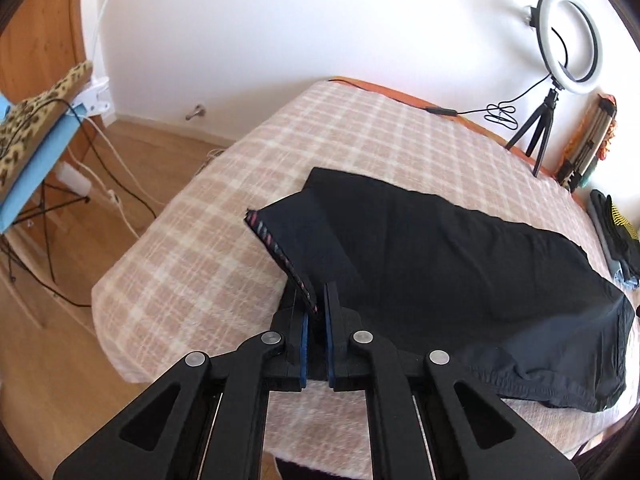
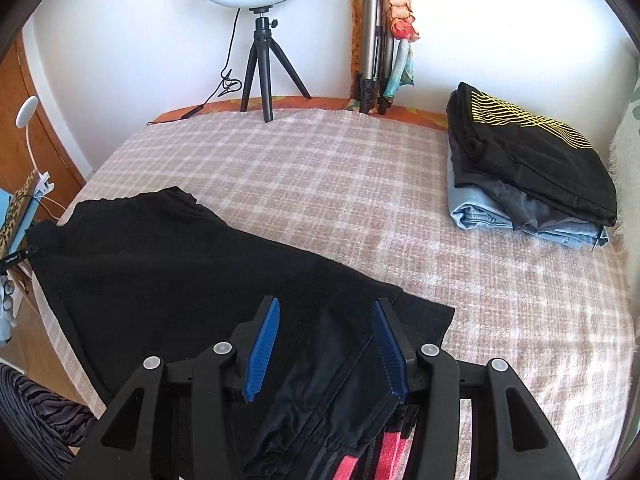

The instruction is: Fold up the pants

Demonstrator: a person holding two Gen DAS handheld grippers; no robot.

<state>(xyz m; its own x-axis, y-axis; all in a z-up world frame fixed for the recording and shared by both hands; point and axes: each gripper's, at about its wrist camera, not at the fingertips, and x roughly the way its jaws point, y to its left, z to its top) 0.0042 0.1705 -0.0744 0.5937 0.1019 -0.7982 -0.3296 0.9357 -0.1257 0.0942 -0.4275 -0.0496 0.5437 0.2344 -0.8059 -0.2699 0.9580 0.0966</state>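
Pants [image 1: 460,248] hem pinched by left jaws; right jaws apart.

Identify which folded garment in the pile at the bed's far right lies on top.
The black garment with yellow lines lies on top; beneath it sit a plain dark grey piece and light blue jeans, neither with any printed pattern.

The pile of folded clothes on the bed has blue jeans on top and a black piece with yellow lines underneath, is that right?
Not quite. In the right wrist view the pile of folded clothes is the other way round: the black piece with yellow lines is on top and the blue jeans are underneath, on the bed.
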